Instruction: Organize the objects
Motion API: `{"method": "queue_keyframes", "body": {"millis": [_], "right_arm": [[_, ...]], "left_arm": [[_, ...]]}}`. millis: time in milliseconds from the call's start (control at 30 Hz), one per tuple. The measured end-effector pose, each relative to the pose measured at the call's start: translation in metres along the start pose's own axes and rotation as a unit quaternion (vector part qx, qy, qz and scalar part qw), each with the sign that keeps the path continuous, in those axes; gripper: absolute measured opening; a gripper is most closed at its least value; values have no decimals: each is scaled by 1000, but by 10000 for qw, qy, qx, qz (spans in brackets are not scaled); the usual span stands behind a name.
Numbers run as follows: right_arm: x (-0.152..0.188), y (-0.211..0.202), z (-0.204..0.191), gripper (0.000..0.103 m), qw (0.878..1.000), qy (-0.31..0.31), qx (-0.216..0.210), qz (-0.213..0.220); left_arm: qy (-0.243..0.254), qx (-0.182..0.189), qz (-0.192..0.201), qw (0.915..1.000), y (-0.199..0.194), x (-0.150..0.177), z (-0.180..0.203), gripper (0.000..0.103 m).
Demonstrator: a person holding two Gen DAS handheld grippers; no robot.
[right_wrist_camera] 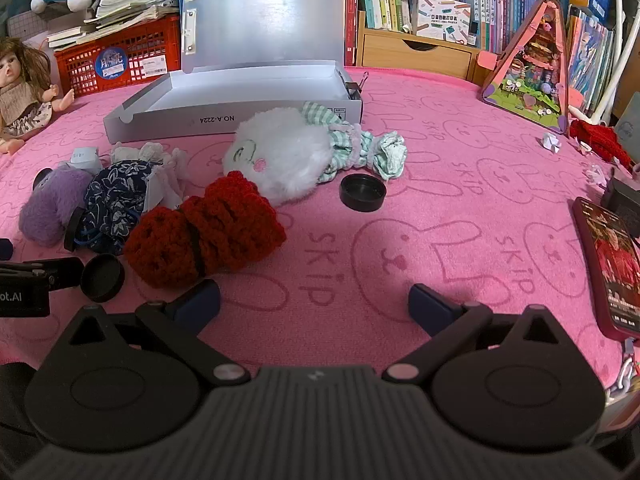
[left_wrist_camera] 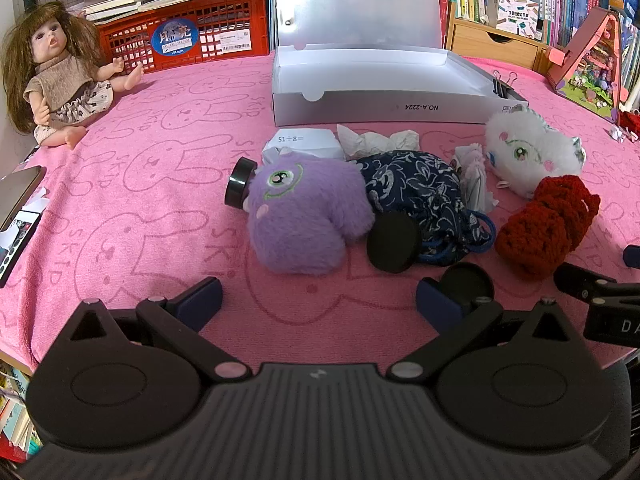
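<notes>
A purple plush (left_wrist_camera: 304,216) (right_wrist_camera: 50,204) lies on the pink cloth, with a navy floral pouch (left_wrist_camera: 420,192) (right_wrist_camera: 116,204), a red knitted piece (left_wrist_camera: 548,224) (right_wrist_camera: 208,232) and a white plush (left_wrist_camera: 528,152) (right_wrist_camera: 280,152) in a row to its right. Black round lids (left_wrist_camera: 394,242) (right_wrist_camera: 362,192) lie among them. An open white box (left_wrist_camera: 380,88) (right_wrist_camera: 240,92) stands behind. My left gripper (left_wrist_camera: 318,300) is open, low over the cloth in front of the purple plush. My right gripper (right_wrist_camera: 314,304) is open too, with nothing between its fingers, just right of the red piece.
A doll (left_wrist_camera: 60,76) sits at the back left before a red crate (left_wrist_camera: 188,32). Crumpled paper (left_wrist_camera: 376,140) lies behind the pouch. A phone (right_wrist_camera: 612,264) lies at the right edge, a triangular toy house (right_wrist_camera: 532,68) at the back right. Bookshelves line the back.
</notes>
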State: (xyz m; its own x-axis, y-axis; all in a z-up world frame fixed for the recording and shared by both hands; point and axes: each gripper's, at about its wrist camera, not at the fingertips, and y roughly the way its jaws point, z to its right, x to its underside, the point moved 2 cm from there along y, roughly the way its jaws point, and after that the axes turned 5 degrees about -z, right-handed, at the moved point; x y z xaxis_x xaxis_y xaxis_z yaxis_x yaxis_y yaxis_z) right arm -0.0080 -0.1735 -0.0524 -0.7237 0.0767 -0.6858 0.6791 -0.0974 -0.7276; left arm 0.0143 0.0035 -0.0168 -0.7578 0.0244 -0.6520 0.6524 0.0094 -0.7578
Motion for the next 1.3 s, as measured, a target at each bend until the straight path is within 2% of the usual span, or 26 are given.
{"method": "queue_keyframes", "body": {"millis": [800, 1300], "right_arm": [[1, -1, 0, 103, 10000, 15, -11, 40], [4, -3, -1, 103, 9999, 32, -1, 159]], "left_arm": [[107, 98, 5, 9999, -4, -1, 2, 103], [9, 85, 93, 9999, -3, 2, 1, 103]]}}
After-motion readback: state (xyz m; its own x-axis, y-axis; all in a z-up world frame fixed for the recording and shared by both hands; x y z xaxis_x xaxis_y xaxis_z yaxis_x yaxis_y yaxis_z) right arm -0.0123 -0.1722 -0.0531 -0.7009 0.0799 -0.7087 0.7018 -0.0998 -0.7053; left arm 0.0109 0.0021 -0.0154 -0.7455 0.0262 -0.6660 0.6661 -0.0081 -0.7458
